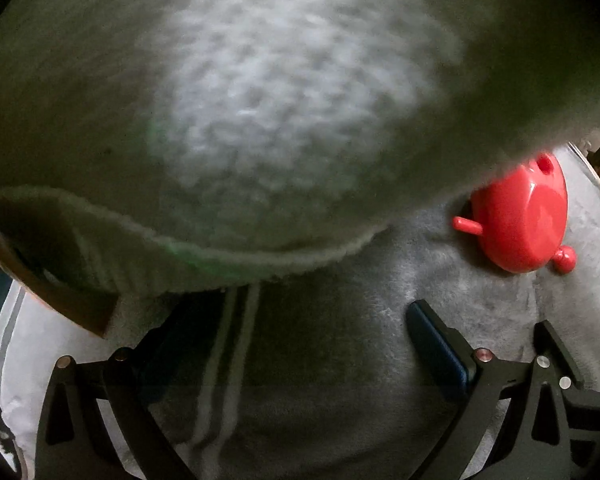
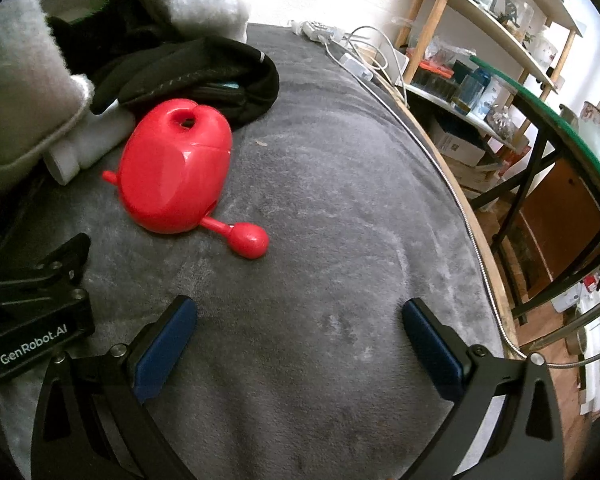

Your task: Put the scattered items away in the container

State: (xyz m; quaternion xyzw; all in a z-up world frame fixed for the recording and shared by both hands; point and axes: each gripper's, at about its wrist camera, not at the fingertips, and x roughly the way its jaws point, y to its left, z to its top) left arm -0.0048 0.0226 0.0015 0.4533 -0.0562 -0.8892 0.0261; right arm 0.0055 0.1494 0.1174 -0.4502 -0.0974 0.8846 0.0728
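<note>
A red plastic toy (image 2: 176, 172) with a rounded body, a hole at its top and a knobbed arm lies on the grey blanket (image 2: 320, 200). It also shows at the right edge of the left wrist view as the red toy (image 1: 520, 216). A soft grey felt container (image 1: 220, 120), blurred, fills most of that view, and its rim curves just beyond my fingers. My left gripper (image 1: 288, 320) is open, with grey striped cloth (image 1: 228, 360) below it. My right gripper (image 2: 300, 332) is open above bare blanket, nearer than the toy. The left gripper (image 2: 60, 264) is beside it.
A black garment (image 2: 204, 68) and a white cylinder (image 2: 88, 140) lie behind the toy, next to the felt container (image 2: 20, 100). Cables and a power strip (image 2: 340, 40) run along the blanket's far edge. Wooden shelves (image 2: 480, 40) and a green-topped table (image 2: 560, 128) stand to the right.
</note>
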